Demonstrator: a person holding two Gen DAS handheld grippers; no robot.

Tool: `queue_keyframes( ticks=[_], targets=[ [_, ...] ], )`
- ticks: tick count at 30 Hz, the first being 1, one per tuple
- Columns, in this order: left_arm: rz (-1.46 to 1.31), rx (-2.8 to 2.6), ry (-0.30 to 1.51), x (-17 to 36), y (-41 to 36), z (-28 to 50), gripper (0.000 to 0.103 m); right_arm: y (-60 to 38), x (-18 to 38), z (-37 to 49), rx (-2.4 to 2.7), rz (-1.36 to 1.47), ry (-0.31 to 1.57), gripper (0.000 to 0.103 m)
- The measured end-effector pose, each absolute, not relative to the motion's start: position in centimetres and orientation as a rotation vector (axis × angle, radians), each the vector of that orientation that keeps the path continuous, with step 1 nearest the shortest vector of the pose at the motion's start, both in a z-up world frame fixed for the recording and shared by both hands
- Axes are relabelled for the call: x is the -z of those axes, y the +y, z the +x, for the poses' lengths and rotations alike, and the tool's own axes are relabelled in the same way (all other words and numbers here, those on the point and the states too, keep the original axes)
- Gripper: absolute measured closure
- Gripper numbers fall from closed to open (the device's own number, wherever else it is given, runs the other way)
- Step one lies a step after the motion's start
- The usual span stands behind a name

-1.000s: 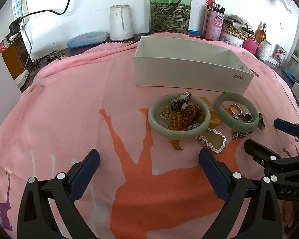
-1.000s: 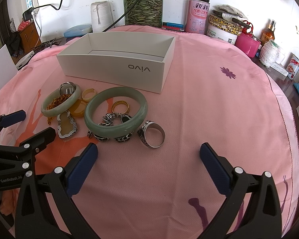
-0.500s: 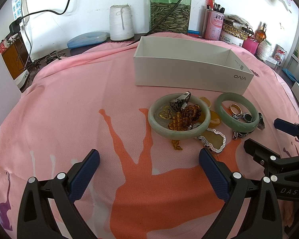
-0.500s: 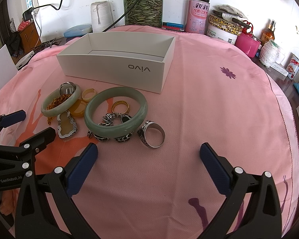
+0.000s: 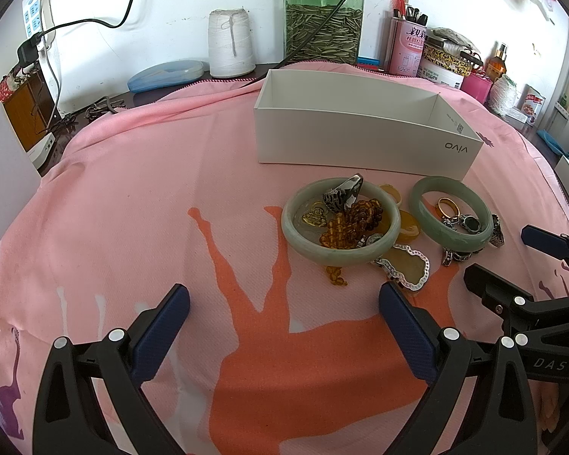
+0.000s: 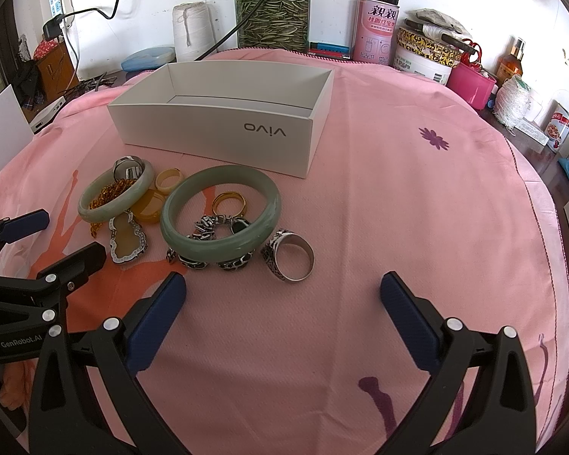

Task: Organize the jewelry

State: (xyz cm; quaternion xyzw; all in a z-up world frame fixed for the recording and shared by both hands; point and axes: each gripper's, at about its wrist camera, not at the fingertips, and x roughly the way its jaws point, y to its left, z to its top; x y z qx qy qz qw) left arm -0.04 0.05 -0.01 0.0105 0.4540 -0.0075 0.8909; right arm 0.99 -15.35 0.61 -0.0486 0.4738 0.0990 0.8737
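Right wrist view: right gripper [image 6: 282,292] wide, empty; left gripper [image 5: 284,303] likewise. Jewelry pile [image 6: 193,212] lies at 11 o'clock, outside white box [image 6: 223,132]. Sorting not begun; first grasp due.

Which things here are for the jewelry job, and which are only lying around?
For the job: green bangles, silver ring, gold ring, amber beads, white box.

Lying about: seed jar, thread spool, pink can.
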Motion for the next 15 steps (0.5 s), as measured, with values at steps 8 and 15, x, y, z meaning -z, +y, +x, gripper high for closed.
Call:
queue_keyframes(
  ticks=[8,15],
  targets=[
    [0.022,0.016,0.943,0.01,0.04,-0.04,0.005,-15.35,-0.63,1.0,-0.207,-0.102,0.99,0.005],
    [0.045,0.057,0.959,-0.14,0.28,0.22,0.005,-15.35,-0.65,1.01,-0.207,-0.102,0.991,0.005]
  ],
)
